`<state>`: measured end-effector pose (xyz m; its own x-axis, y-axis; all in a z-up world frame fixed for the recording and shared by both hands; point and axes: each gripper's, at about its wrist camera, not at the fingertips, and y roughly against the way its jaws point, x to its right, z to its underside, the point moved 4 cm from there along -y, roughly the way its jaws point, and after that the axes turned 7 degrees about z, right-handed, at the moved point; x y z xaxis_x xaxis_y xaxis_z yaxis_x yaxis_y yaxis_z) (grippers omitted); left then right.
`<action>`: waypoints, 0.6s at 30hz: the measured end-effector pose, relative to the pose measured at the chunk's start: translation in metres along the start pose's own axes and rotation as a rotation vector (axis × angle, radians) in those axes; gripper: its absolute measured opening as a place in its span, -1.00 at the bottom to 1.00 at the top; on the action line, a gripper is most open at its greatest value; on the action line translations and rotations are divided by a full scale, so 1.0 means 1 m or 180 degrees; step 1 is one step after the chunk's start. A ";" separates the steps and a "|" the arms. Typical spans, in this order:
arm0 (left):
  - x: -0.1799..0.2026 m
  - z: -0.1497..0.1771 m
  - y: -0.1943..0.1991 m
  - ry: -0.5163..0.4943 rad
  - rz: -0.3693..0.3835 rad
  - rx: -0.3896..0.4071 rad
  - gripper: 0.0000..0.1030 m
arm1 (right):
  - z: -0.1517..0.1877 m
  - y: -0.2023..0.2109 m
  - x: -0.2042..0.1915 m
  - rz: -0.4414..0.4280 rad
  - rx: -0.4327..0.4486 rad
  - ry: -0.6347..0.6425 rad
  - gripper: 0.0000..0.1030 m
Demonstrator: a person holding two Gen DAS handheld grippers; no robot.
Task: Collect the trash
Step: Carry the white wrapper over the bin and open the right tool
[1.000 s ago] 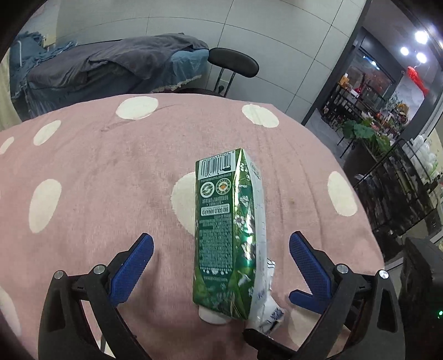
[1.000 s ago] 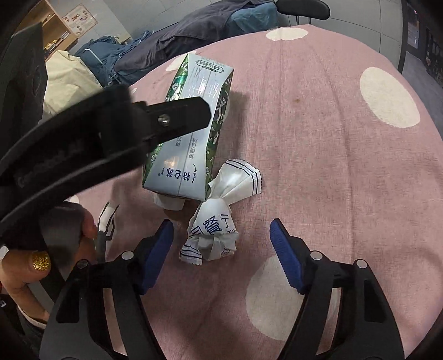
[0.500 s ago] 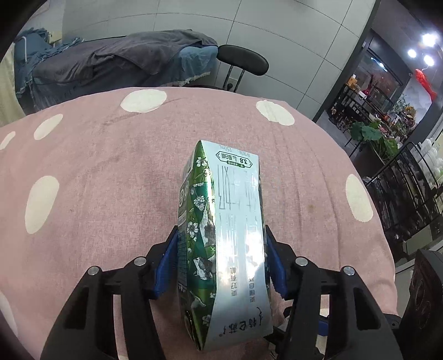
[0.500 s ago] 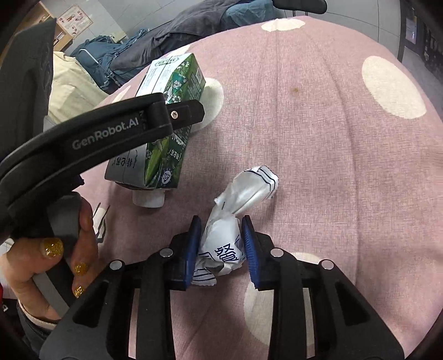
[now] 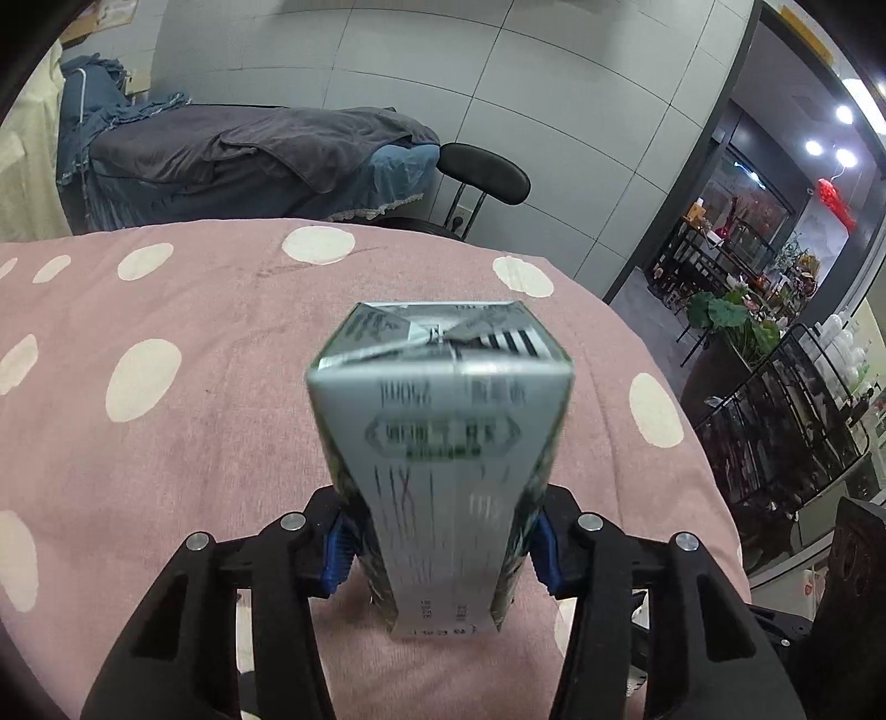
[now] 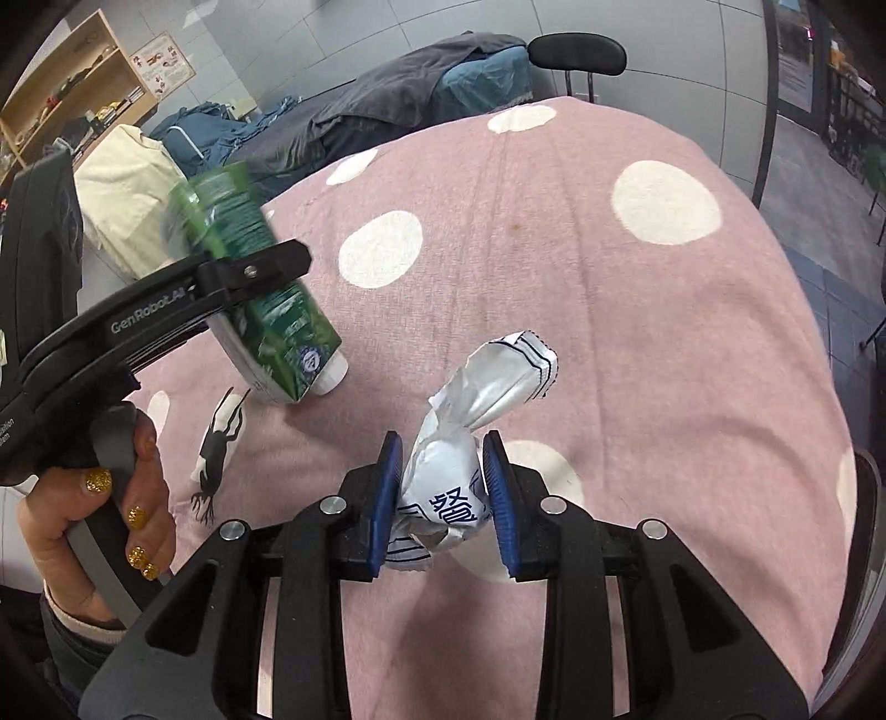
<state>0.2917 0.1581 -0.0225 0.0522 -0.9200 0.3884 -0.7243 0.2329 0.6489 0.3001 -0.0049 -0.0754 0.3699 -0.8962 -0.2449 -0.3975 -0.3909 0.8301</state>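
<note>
Both grippers, the left gripper (image 5: pixel 440 545) and the right gripper (image 6: pixel 443 493), have black plastic arms, silver screws and ribbed blue pads (image 6: pixel 386 495). White "GenRobot.AI" lettering marks the left one. The left hand (image 6: pixel 91 518) has gold glitter nails and a pale cuff.

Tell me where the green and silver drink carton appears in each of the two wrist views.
Left wrist: green and silver drink carton at centre, clamped between the blue pads.
Right wrist: the carton at upper left, tilted.
Shared landmark: black chair back.
</note>
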 end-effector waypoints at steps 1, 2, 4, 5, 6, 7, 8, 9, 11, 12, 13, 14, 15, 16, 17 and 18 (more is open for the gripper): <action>0.001 0.001 0.003 0.0000 0.0007 0.0025 -0.04 | 0.003 0.004 0.003 0.0005 0.0015 -0.0016 -0.40; 0.003 0.002 0.006 -0.0006 0.0011 0.0053 -0.04 | 0.004 0.007 0.004 0.0017 0.0035 -0.0029 -0.40; 0.008 0.005 0.011 -0.0027 0.0027 0.0089 -0.04 | 0.003 0.011 0.010 0.0049 0.0072 -0.0046 -0.40; 0.011 0.007 0.014 -0.0029 0.0043 0.0102 -0.04 | 0.008 0.019 0.016 0.0061 0.0094 -0.0059 -0.40; 0.015 0.009 0.017 -0.0040 0.0073 0.0115 -0.04 | 0.009 0.022 0.021 0.0063 0.0111 -0.0072 -0.40; 0.019 0.011 0.018 -0.0056 0.0090 0.0121 -0.04 | 0.013 0.026 0.024 0.0066 0.0132 -0.0087 -0.40; 0.023 0.013 0.021 -0.0085 0.0111 0.0126 -0.04 | 0.015 0.031 0.028 0.0077 0.0161 -0.0102 -0.40; 0.027 0.016 0.023 -0.0104 0.0128 0.0130 -0.04 | 0.017 0.036 0.030 0.0096 0.0191 -0.0109 -0.40; 0.036 0.020 0.027 -0.0137 0.0188 0.0141 -0.04 | 0.019 0.043 0.035 0.0159 0.0263 -0.0109 -0.40; 0.040 0.022 0.029 -0.0150 0.0223 0.0144 -0.04 | 0.021 0.048 0.036 0.0179 0.0298 -0.0110 -0.40; 0.046 0.024 0.031 -0.0170 0.0260 0.0150 -0.04 | 0.024 0.053 0.040 0.0192 0.0328 -0.0114 -0.40; 0.052 0.027 0.034 -0.0196 0.0293 0.0161 -0.04 | 0.027 0.058 0.043 0.0209 0.0360 -0.0119 -0.40; 0.057 0.029 0.036 -0.0221 0.0322 0.0168 -0.04 | 0.030 0.062 0.048 0.0224 0.0384 -0.0130 -0.40; 0.063 0.031 0.037 -0.0250 0.0354 0.0175 -0.04 | 0.033 0.066 0.052 0.0237 0.0406 -0.0147 -0.40; 0.068 0.033 0.039 -0.0276 0.0390 0.0183 -0.04 | 0.036 0.069 0.057 0.0243 0.0429 -0.0175 -0.40; 0.072 0.035 0.040 -0.0294 0.0416 0.0193 -0.04 | 0.038 0.072 0.061 0.0248 0.0450 -0.0204 -0.40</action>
<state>0.2423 0.0896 0.0084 -0.1065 -0.9089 0.4032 -0.7610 0.3355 0.5552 0.2623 -0.0957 -0.0496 0.2808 -0.9347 -0.2178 -0.5388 -0.3413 0.7702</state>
